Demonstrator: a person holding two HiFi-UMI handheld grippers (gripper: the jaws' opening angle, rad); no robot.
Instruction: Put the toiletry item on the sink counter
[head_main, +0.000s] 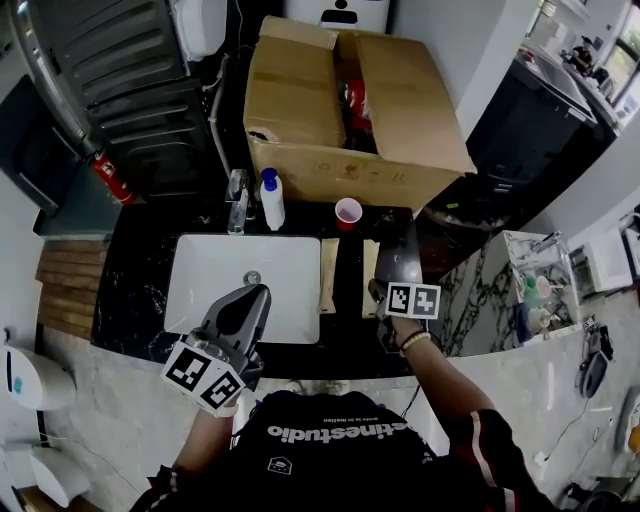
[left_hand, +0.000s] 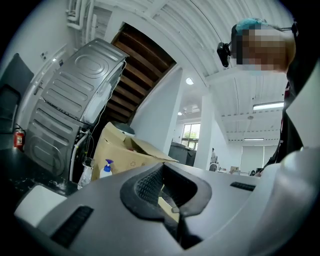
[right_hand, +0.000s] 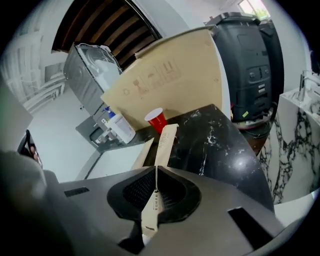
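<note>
My right gripper (head_main: 398, 250) (right_hand: 155, 192) is shut on a slim tan toiletry packet (right_hand: 164, 142) that runs forward from the jaws, its far end over the black marble counter (right_hand: 220, 145) near the red cup (right_hand: 156, 120). From the head view the packet (head_main: 369, 268) lies right of the white sink (head_main: 215, 275), partly under the gripper. A second tan packet (head_main: 329, 275) (right_hand: 141, 154) lies along the sink's right rim. My left gripper (head_main: 252, 298) (left_hand: 170, 197) hovers over the sink's front edge, shut with nothing held.
A large open cardboard box (head_main: 340, 110) stands behind the counter. A faucet (head_main: 238, 200), a white pump bottle (head_main: 271, 200) and the red cup (head_main: 347, 213) line the back of the counter. A grey metal appliance (head_main: 110, 80) and a fire extinguisher (head_main: 108, 176) are at left.
</note>
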